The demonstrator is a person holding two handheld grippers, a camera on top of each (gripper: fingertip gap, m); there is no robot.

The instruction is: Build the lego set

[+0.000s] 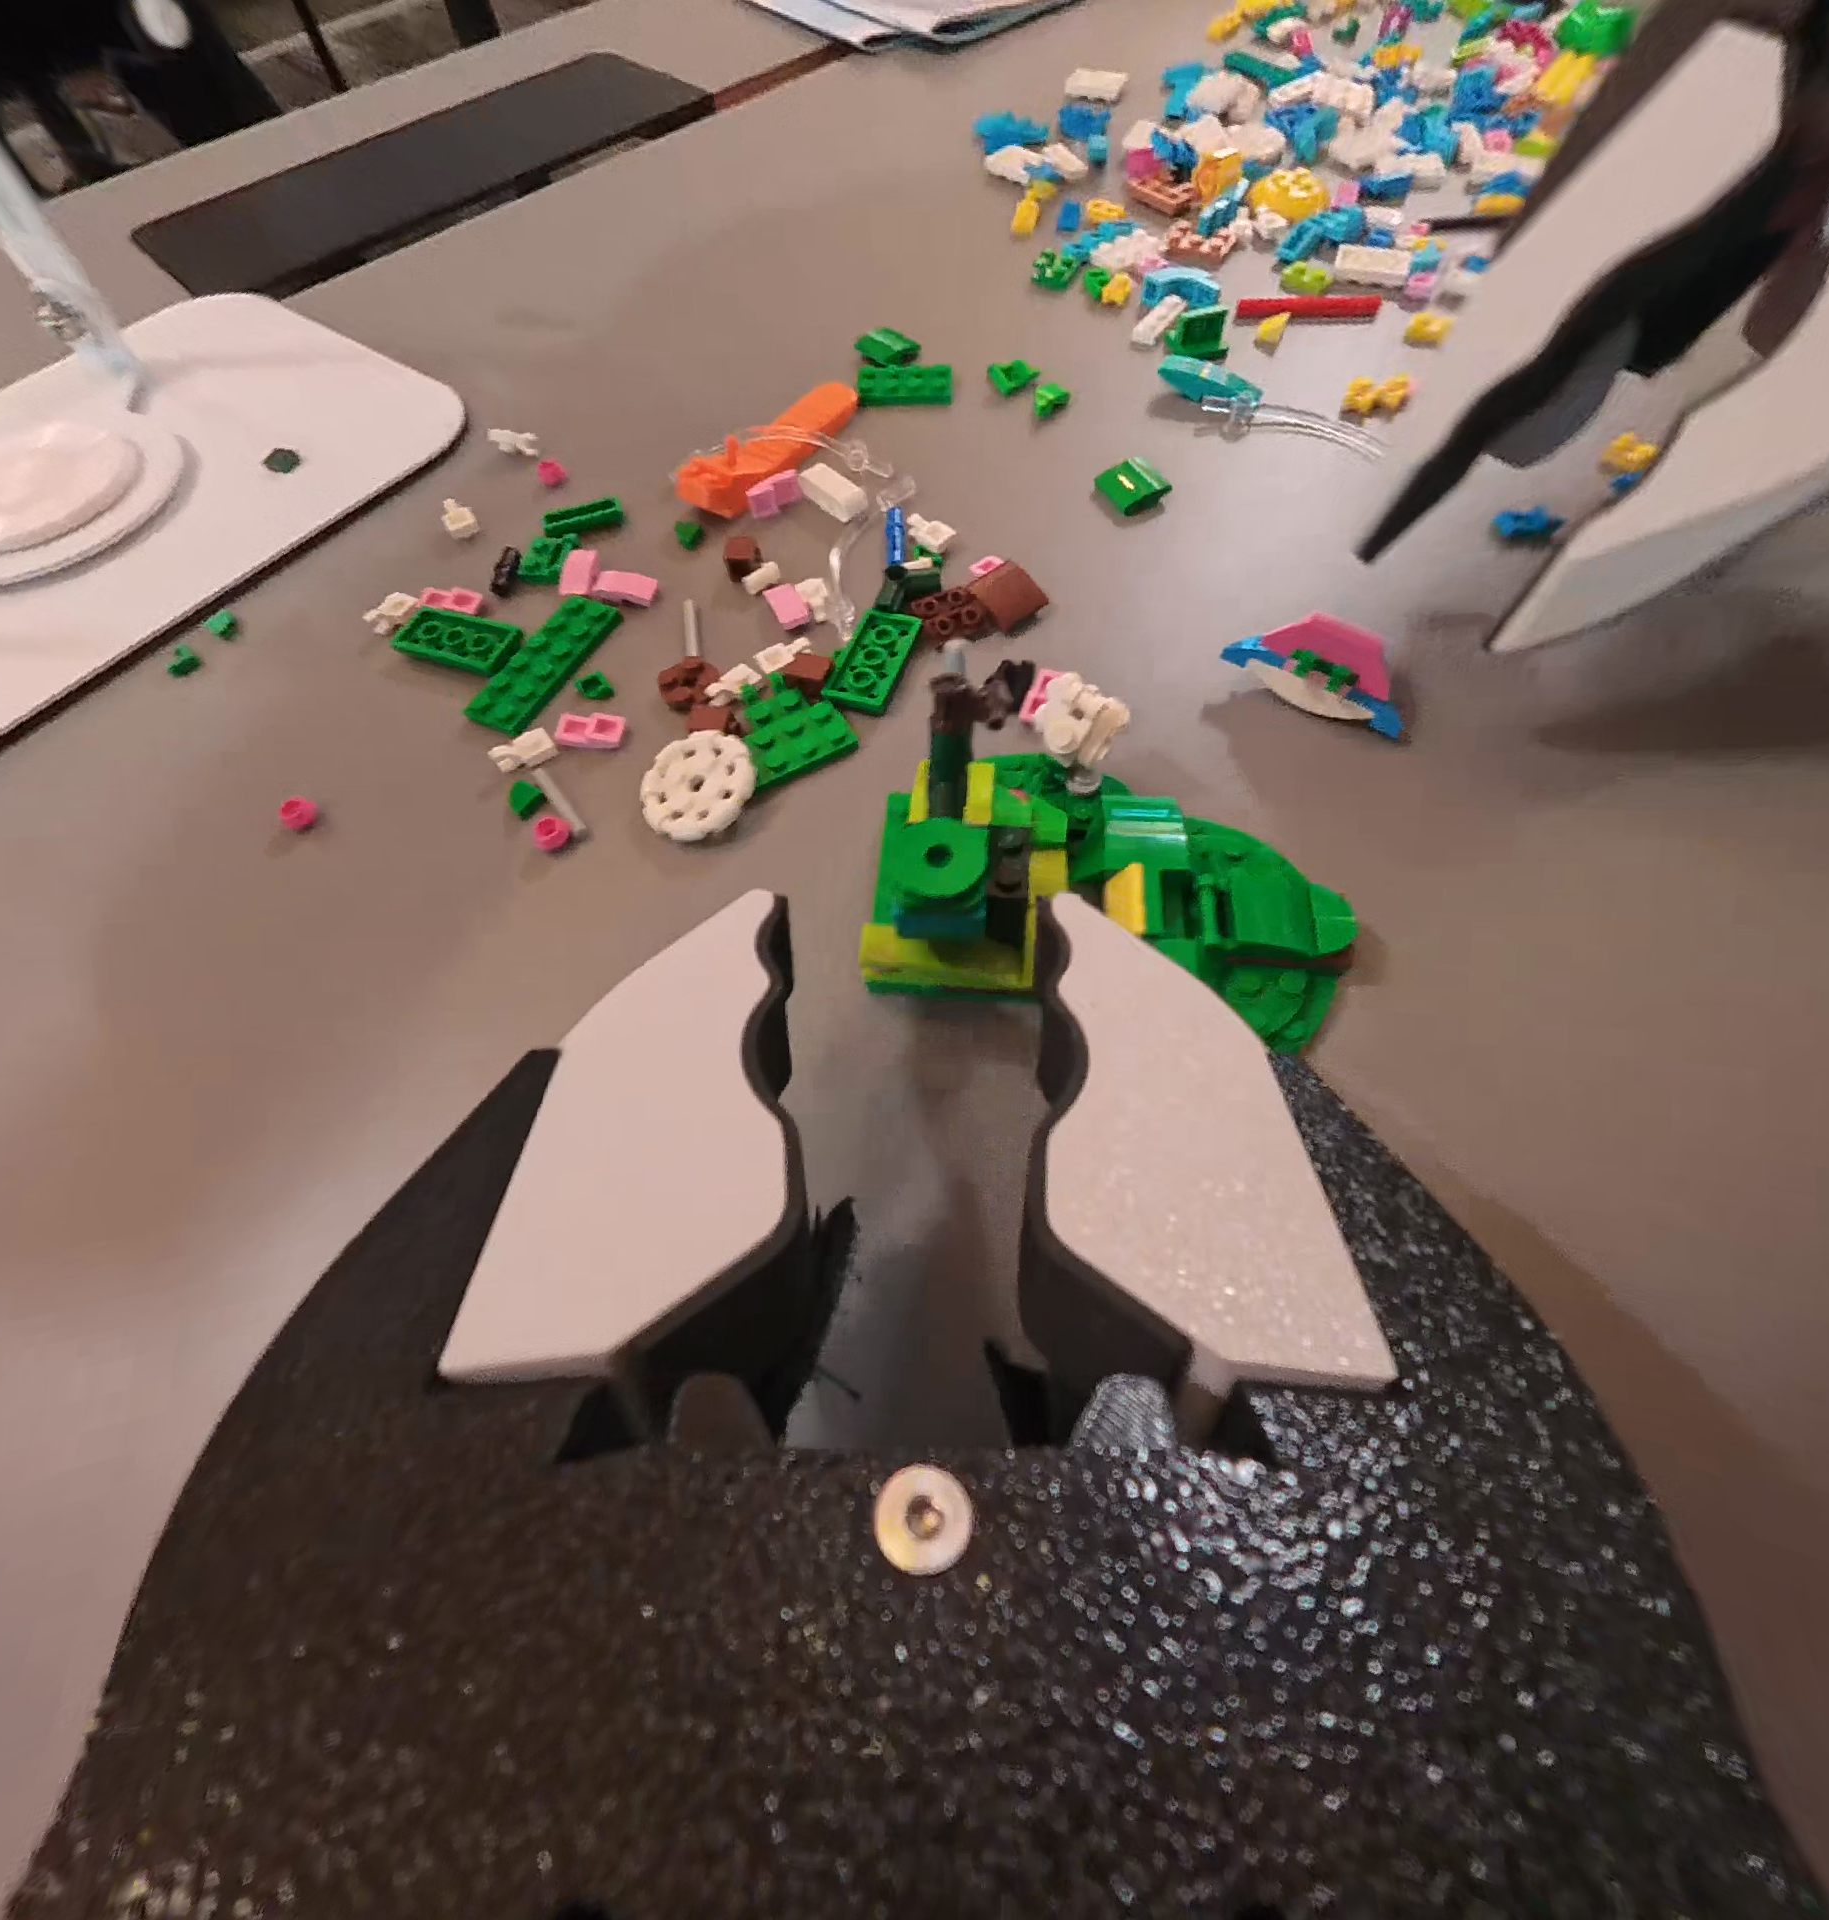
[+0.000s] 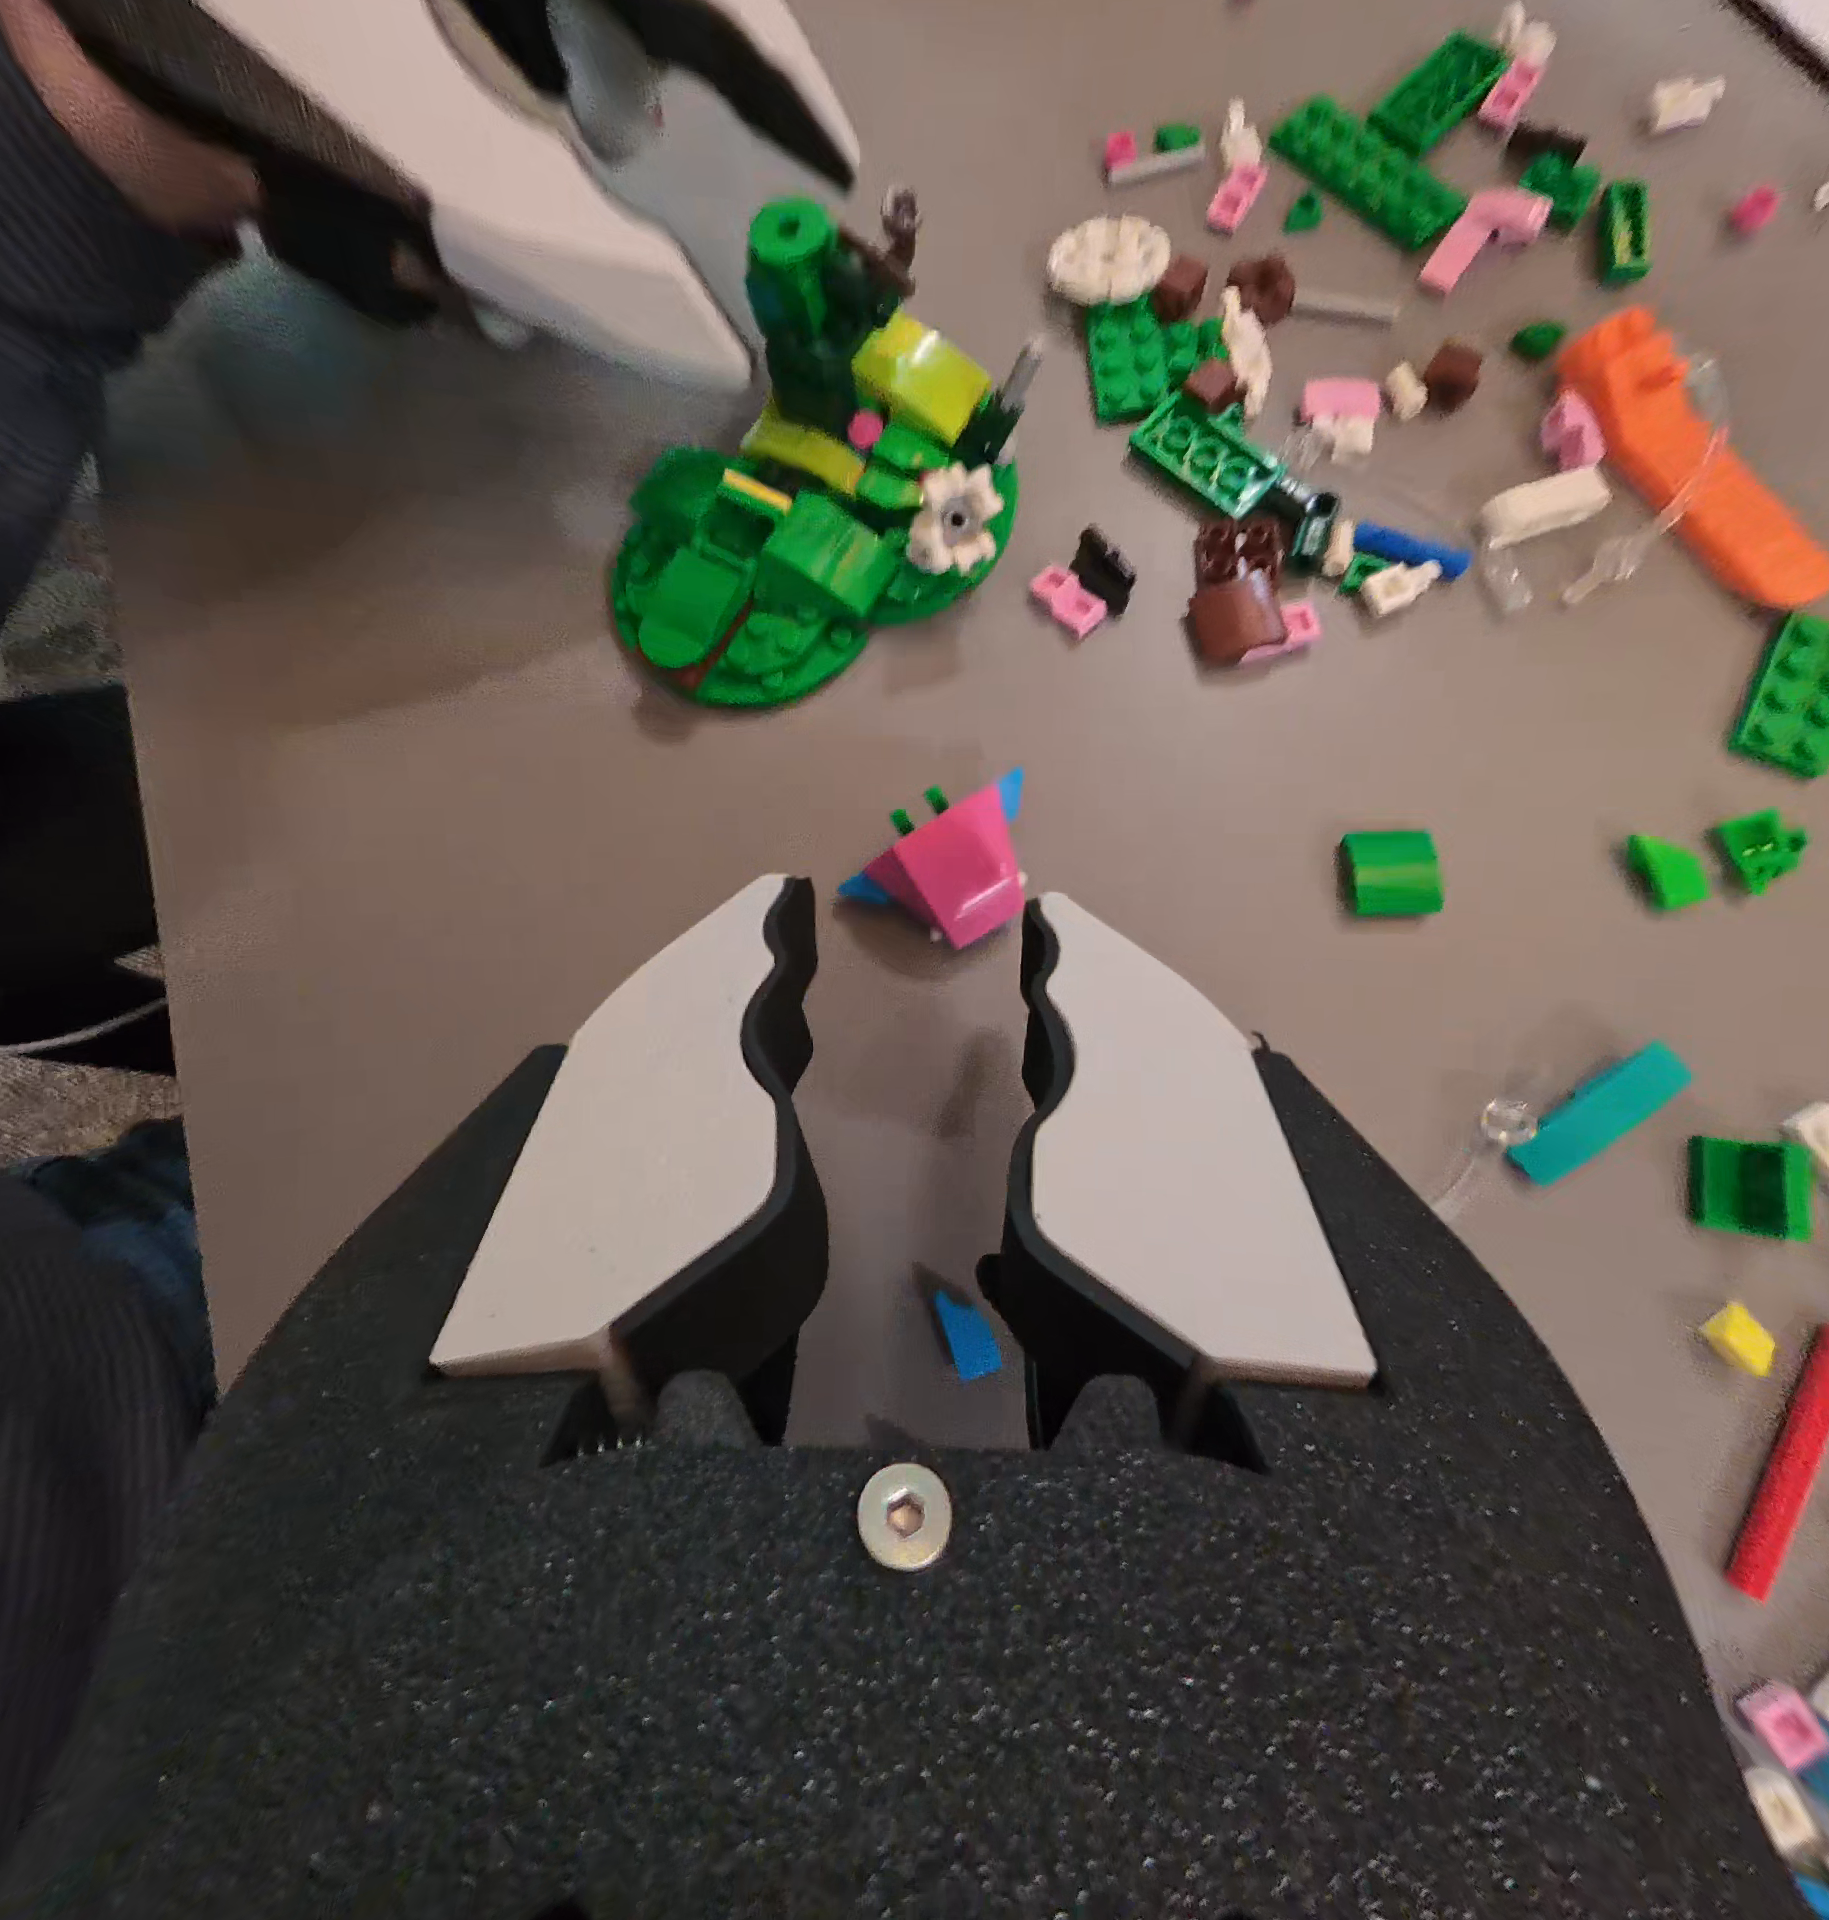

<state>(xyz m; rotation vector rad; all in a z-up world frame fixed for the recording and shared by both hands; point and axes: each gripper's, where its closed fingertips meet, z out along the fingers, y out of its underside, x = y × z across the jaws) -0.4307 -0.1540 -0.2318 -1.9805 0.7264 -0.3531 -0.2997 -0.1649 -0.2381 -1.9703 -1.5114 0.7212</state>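
Note:
A green lego build (image 1: 1055,883) with lime blocks, a round green post and a white flower stands on the grey table; it also shows in the right wrist view (image 2: 816,499). My left gripper (image 1: 915,920) is open and empty, its tips just short of the build's near side. A small pink and blue lego piece (image 2: 946,862) lies on the table just beyond my right gripper (image 2: 920,899), which is open and empty. The same pink piece shows in the left wrist view (image 1: 1320,670), below the right gripper (image 1: 1440,592).
Loose green, pink, brown and white bricks (image 1: 681,644) and an orange piece (image 1: 770,447) lie behind the build. A big pile of mixed bright bricks (image 1: 1294,177) fills the far right. A white lamp base (image 1: 110,488) sits at left. A small blue piece (image 2: 962,1335) lies between my right fingers.

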